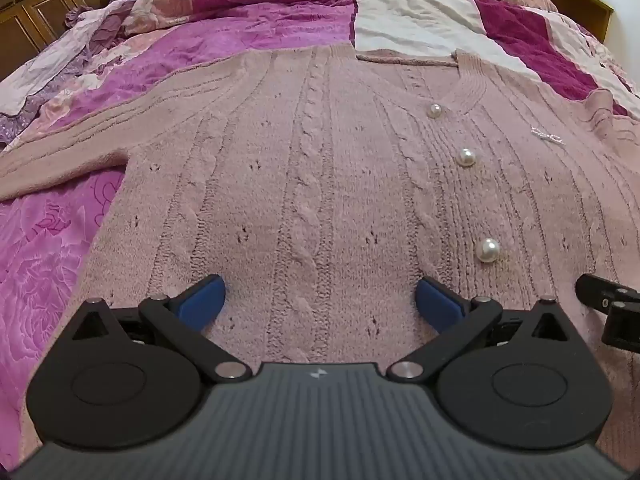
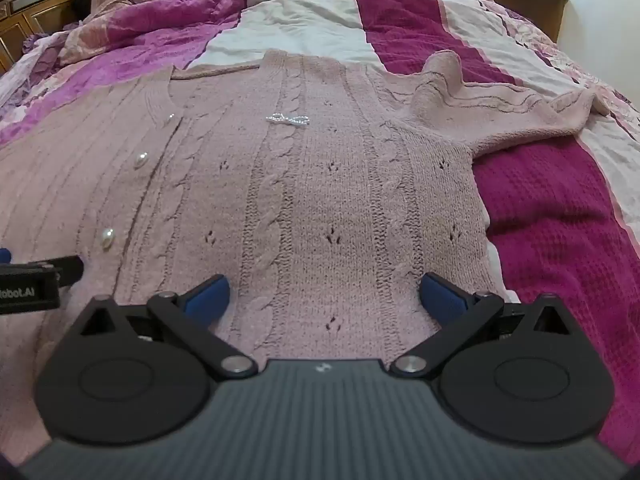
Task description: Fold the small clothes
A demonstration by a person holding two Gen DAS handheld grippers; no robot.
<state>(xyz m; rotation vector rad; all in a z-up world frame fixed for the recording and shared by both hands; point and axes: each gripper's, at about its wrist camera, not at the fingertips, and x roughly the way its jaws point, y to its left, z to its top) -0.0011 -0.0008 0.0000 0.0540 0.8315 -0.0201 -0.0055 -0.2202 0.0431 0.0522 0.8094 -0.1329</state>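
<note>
A: Is there room at the sides of the cardigan (image 1: pixel 320 168)?

B: Yes. On its left the pink bedspread (image 1: pixel 44 248) is bare below the sleeve (image 1: pixel 60 160). On its right the magenta blanket (image 2: pixel 552 220) is free too.

A: And obstacles?

B: Crumpled bedding (image 2: pixel 160 12) rises behind the collar, and the pearl buttons (image 1: pixel 466 157) stand up.

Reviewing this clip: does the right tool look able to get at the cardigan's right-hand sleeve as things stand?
Probably yes. The right tool is open above the cardigan, and the sleeve lies spread on the quilt with nothing across it.
</note>
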